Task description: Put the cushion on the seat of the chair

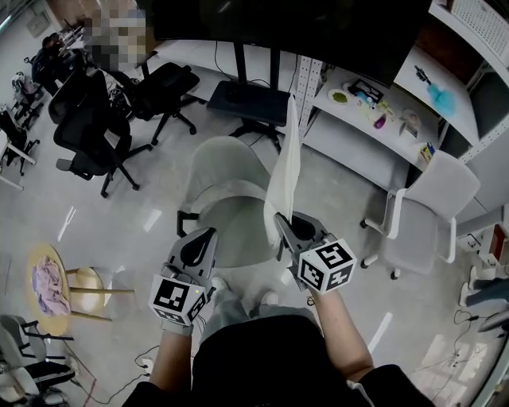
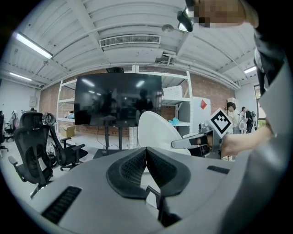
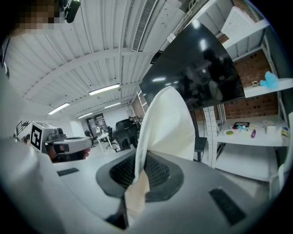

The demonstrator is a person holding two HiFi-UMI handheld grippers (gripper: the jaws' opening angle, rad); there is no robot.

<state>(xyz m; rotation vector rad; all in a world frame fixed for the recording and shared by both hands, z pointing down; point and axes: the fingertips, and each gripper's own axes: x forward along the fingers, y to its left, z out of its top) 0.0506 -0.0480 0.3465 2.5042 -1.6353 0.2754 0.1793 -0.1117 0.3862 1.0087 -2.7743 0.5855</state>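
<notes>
The cushion (image 1: 286, 163) is off-white, thin and flat, with a soft fabric surface and a rounded upper end. In the head view it is seen nearly edge-on, as a narrow pale strip that tapers toward the top. It stands upright over the right side of the chair (image 1: 227, 195), a light grey swivel chair with a curved shell back. The cushion is above the seat (image 1: 238, 234) and is not lying on it.

The right gripper (image 1: 281, 221) holds the cushion by its lower edge. In the right gripper view the dark ribbed fingers (image 3: 158, 171) are clamped on the fabric, the cushion rising from between them as a smooth cream panel. A beige bit of the same material hangs out below the grip.

The left gripper (image 1: 210, 233) is beside the right one, over the left front of the seat and clear of the cushion. In the left gripper view its fingers (image 2: 162, 171) are pressed together with nothing between them. Beyond them the cushion shows broadside as a white oval, with the right gripper reaching it from the right.

Around the chair stand black office chairs (image 1: 91, 127), a large dark screen (image 1: 270, 24) on a stand, a shelf rack (image 1: 382, 111) with small items, and a second light grey chair (image 1: 429, 215).
</notes>
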